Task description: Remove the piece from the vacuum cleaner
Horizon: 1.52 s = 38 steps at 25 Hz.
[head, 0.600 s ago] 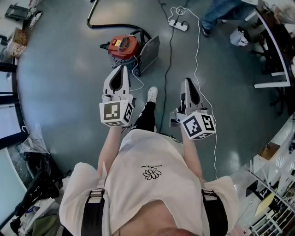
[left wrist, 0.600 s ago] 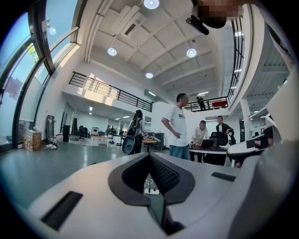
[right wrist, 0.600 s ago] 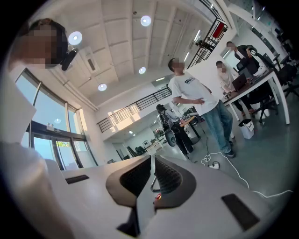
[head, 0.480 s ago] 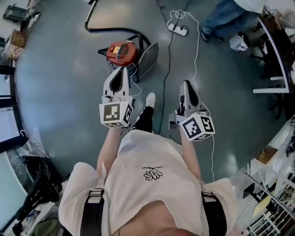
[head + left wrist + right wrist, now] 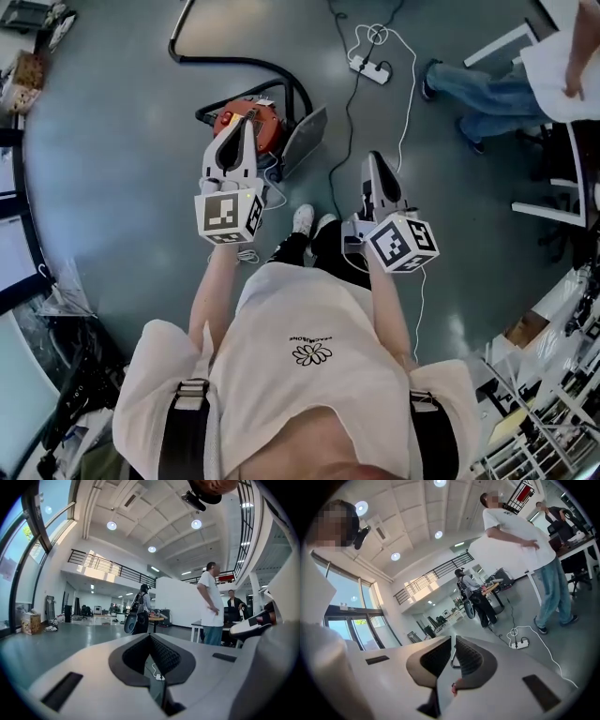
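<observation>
In the head view a red vacuum cleaner (image 5: 253,117) stands on the grey floor, its black hose (image 5: 246,63) curving off to the upper left. A grey flat piece (image 5: 307,141) leans at its right side. My left gripper (image 5: 236,134) is held above the vacuum and hides part of its body; its jaws are shut with nothing in them. My right gripper (image 5: 372,161) hangs over bare floor to the right of the vacuum, also shut and holding nothing. Both gripper views look out level across the hall, past the shut left gripper (image 5: 150,637) and right gripper (image 5: 453,639).
A white power strip (image 5: 367,67) with black and white cables lies beyond the vacuum. A person in jeans (image 5: 487,89) stands at the upper right by a white desk frame (image 5: 553,178). Shelving and clutter line the right and left edges. My white shoe (image 5: 302,218) is below the vacuum.
I have stepped closer to the vacuum. Both grippers moved forward, and the left one now overlaps the vacuum's body. The person at the upper right has shifted position.
</observation>
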Each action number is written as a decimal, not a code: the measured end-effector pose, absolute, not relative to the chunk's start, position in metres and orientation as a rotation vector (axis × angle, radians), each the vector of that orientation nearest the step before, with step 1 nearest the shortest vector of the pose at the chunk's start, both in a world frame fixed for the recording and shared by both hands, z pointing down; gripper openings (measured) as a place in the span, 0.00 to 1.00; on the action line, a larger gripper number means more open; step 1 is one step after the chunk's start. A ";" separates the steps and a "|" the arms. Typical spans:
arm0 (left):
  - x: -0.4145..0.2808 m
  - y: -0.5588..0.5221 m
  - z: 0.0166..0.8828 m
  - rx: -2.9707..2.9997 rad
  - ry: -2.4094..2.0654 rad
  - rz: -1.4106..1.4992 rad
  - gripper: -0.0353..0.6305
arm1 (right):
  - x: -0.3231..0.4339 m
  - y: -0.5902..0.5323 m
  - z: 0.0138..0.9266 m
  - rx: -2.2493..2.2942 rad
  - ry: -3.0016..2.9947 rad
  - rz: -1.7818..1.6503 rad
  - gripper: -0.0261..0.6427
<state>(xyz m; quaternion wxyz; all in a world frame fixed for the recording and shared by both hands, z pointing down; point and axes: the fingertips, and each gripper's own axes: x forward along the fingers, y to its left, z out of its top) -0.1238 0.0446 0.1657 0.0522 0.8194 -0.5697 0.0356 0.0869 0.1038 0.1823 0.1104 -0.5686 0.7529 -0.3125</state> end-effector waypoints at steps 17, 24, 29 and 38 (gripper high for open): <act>-0.115 -0.077 0.522 2.242 -1.285 1.141 0.05 | 0.075 -0.097 0.500 -1.765 2.251 -1.586 0.44; -0.151 -0.086 0.669 1.989 -0.941 1.570 0.05 | 0.061 -0.121 0.674 -1.780 1.903 -2.039 0.44; -0.155 -0.076 0.698 1.965 -0.776 1.783 0.05 | 0.054 -0.123 0.719 -1.804 1.724 -2.158 0.44; -0.158 -0.074 0.714 1.898 -0.747 1.832 0.05 | 0.040 -0.133 0.745 -1.865 1.716 -2.200 0.44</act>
